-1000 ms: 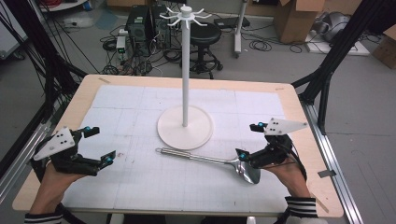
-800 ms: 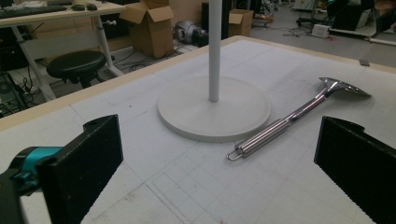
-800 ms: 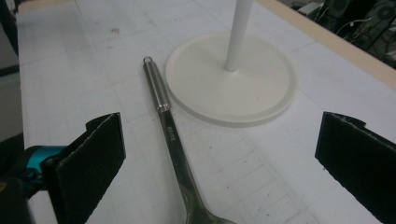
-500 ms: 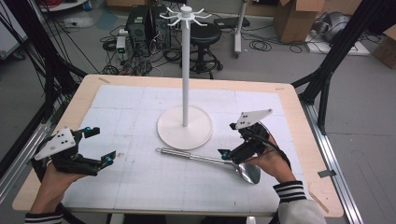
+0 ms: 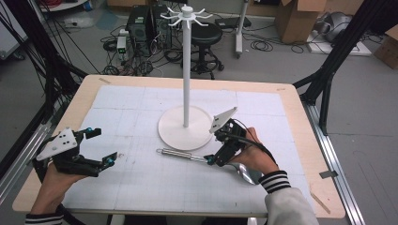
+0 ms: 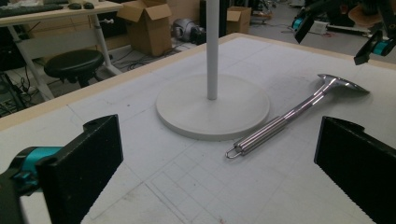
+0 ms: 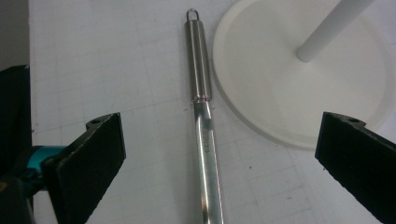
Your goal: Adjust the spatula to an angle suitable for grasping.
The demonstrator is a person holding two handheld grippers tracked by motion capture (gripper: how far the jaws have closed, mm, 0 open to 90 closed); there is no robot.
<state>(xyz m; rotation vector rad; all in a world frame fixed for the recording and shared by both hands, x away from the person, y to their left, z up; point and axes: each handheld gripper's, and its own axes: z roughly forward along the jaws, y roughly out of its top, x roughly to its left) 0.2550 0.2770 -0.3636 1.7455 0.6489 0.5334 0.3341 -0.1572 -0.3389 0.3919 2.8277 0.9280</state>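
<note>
Metal ladle (image 7: 204,121) centred between right gripper's (image 7: 219,158) (wide-open) jaws.

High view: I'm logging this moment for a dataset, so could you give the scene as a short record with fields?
tool: steel spatula lying flat on the white mat, handle loop toward the left hand-held gripper
stand: white hanger stand, its round base close beside the spatula handle
right hand-held gripper: open, jaws straddling the spatula shaft, not closed on it
left hand-held gripper: open, apart from the spatula, holding nothing
</note>
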